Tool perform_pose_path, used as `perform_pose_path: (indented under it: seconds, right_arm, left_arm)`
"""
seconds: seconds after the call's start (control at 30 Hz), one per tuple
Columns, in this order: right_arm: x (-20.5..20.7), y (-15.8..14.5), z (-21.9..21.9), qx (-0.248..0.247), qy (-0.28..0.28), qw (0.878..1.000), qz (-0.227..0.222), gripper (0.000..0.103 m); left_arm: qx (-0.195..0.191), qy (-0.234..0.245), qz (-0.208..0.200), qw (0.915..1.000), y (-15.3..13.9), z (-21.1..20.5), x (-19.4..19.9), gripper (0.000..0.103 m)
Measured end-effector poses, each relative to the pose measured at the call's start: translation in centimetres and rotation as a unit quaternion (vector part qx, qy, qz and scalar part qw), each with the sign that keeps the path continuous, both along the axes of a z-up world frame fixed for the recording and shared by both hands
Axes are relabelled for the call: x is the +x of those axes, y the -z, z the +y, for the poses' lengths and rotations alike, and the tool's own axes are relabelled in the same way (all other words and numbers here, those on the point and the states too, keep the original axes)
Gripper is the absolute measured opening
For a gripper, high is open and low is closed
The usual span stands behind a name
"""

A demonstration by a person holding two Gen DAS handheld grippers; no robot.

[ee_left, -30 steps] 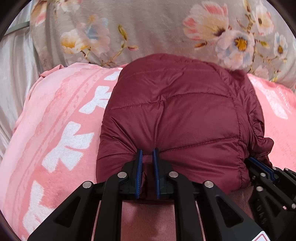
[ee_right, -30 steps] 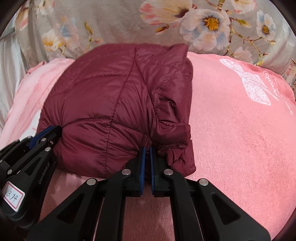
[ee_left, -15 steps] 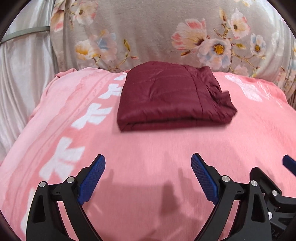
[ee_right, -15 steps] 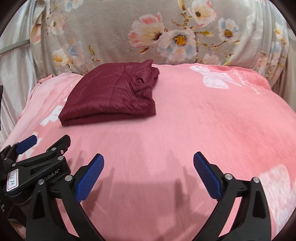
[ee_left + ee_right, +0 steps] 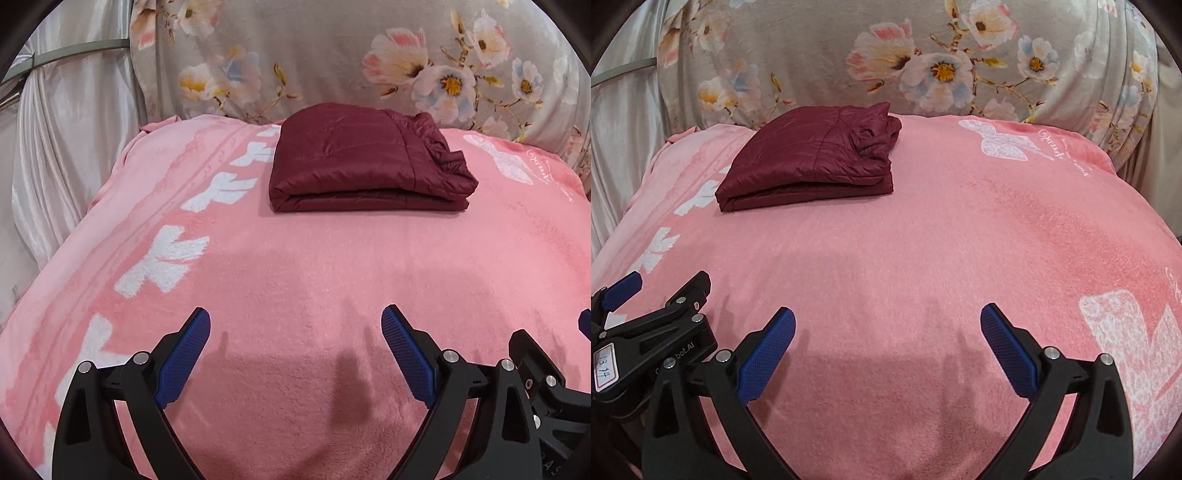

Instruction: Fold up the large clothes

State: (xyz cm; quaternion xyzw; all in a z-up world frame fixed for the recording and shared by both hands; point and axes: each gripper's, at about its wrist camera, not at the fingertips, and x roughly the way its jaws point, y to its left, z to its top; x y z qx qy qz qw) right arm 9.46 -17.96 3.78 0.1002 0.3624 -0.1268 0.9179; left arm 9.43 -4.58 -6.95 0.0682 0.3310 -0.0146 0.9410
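Jacket (image 5: 364, 162) lies folded at the far end of the blanket (image 5: 295, 266), long side across my view, well apart from both tools. My left gripper (image 5: 295, 328) faces it squarely; my right gripper (image 5: 888, 325) sees it off to the left. Both have just been opening, nothing between the jaws.

At the lower left of the right wrist view, a small white paper label (image 5: 604, 368) stuck on the black plastic body of the left tool (image 5: 652, 334) reads "13.14" in handwriting. Beside it, pale print on that same body shows "bot.AI", its start hidden. White cursive script (image 5: 1062, 149) on the pink fleece blanket (image 5: 923, 240), upper right, is too small to read.
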Motion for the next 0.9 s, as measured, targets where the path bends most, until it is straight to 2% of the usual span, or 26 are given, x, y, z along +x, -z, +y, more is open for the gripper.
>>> perform_pose_path:
  seconds: [0.23, 0.9]
  right_arm:
    - [0.13, 0.10, 0.30, -0.004, -0.009, 1.000, 0.000, 0.098]
    - [0.06, 0.15, 0.03, -0.005, -0.009, 1.000, 0.001, 0.098]
  left_arm:
    - [0.004, -0.009, 0.008, 0.9999, 0.30, 0.20, 0.35, 0.092]
    - [0.021, -0.019, -0.005, 0.9996, 0.10, 0.01, 0.08, 0.091]
